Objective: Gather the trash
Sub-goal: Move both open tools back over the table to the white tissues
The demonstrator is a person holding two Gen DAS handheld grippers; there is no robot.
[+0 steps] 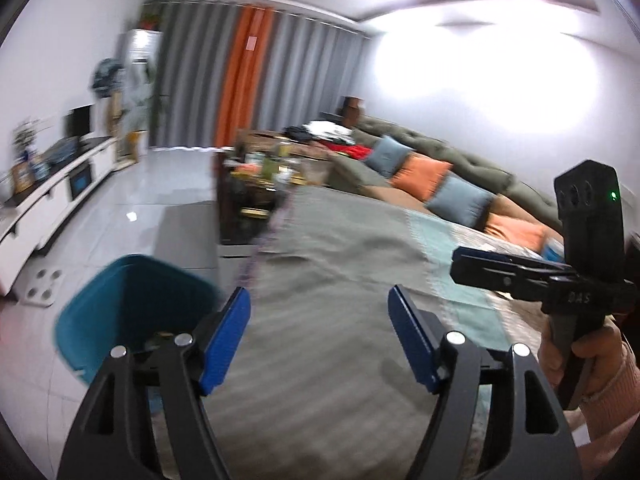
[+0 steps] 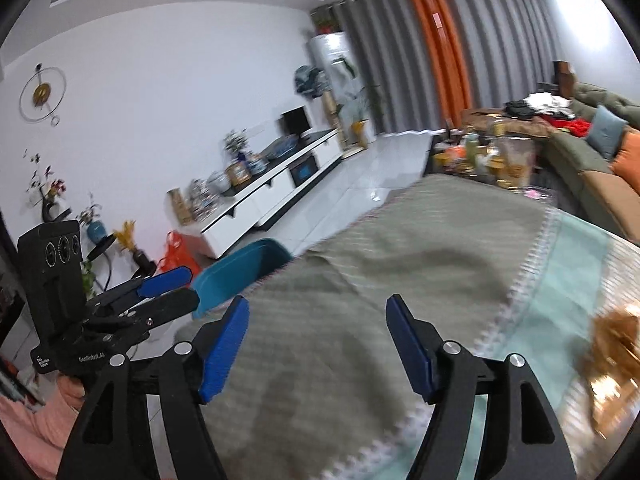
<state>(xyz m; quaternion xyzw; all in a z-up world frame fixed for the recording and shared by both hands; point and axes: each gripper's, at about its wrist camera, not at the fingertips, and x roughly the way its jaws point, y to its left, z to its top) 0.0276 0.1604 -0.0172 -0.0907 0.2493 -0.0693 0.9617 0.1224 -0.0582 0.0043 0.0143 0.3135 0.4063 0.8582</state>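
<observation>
Left wrist view shows my left gripper (image 1: pixel 320 336) gaping empty beside the teal bin (image 1: pixel 136 304), right gripper (image 2: pixel 316 340) likewise spread, presumably ready for trash.

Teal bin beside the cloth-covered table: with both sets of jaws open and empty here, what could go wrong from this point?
1. The teal bin stands off the edge of the table, so trash let go too early could land on the floor.
2. The left gripper and right gripper are close together; reaching for the same spot, they might collide.
3. The golden-brown item at the right wrist view's edge is blurred, so a grasp there could miss or snag the wrinkled cloth.
</observation>
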